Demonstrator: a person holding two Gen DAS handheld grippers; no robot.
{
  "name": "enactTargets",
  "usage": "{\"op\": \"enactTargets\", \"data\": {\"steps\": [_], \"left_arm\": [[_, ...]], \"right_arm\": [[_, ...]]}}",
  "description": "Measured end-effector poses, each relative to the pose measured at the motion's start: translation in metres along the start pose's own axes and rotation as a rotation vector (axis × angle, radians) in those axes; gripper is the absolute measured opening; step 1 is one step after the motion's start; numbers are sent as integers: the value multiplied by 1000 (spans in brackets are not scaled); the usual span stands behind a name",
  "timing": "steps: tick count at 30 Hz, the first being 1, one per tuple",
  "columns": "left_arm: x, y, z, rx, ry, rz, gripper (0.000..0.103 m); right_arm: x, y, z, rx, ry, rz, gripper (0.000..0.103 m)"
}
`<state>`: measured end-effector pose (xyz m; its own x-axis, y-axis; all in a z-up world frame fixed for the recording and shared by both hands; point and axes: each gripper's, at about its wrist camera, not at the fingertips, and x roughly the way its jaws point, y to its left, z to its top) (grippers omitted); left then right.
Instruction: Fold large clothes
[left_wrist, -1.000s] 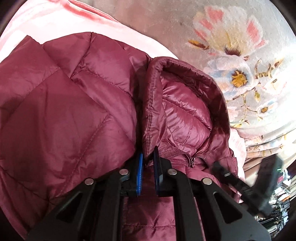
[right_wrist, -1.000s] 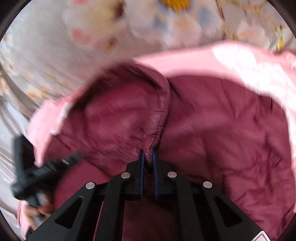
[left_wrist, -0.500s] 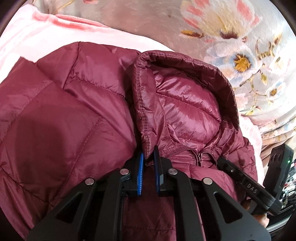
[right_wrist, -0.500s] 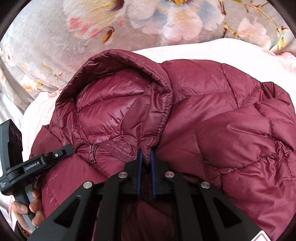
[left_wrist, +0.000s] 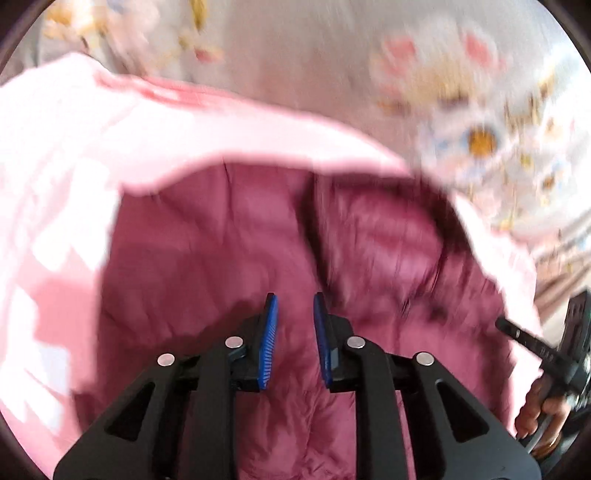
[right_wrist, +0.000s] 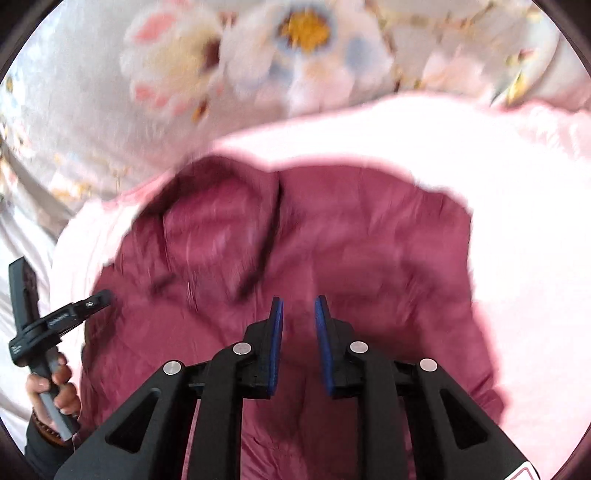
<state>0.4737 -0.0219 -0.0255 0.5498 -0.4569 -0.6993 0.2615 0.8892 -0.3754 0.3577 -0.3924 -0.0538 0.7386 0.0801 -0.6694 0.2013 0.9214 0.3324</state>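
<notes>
A maroon quilted puffer jacket lies folded on a pink blanket, its hood at the far right; both views are motion-blurred. My left gripper hovers above the jacket, jaws open with a clear gap and nothing between the blue pads. In the right wrist view the jacket lies below my right gripper, also open and empty, with the hood to the left. Each gripper shows in the other's view: the right one and the left one.
The pink blanket lies over a grey floral bedspread that fills the far side. The person's hands hold the gripper handles at the frame edges.
Both grippers have let go of the jacket's hood edge, opened, and pulled up and back. The jacket now lies lower and farther off on the blanket.
</notes>
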Motion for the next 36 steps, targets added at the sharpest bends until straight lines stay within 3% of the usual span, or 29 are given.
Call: {"op": "enactTargets", "data": {"steps": [3, 6, 8, 9, 13, 17, 21, 30, 36], "left_arm": [[-9, -17, 53, -62, -69, -17, 26], [6, -29, 92, -141, -110, -69, 33], [27, -33, 106, -191, -98, -99, 34], [47, -36, 111, -210, -53, -108, 33], [93, -44, 96, -175, 82, -86, 32], [96, -41, 68, -81, 107, -46, 32], [107, -28, 50, -65, 145, -34, 32], [120, -18, 28, -2, 50, -16, 28], [103, -14, 23, -6, -11, -40, 27]], "right_arm": [[0, 19, 37, 19, -48, 5, 19], [22, 42, 82, 72, -118, 26, 19], [37, 47, 99, 112, -155, 16, 19], [50, 50, 106, 131, -164, 8, 19], [97, 65, 98, 33, -44, -34, 14], [97, 68, 67, -111, -20, -87, 14], [102, 56, 49, -138, -2, -115, 7], [114, 40, 40, -136, -57, -60, 4], [118, 33, 43, -94, -48, -14, 4]]}}
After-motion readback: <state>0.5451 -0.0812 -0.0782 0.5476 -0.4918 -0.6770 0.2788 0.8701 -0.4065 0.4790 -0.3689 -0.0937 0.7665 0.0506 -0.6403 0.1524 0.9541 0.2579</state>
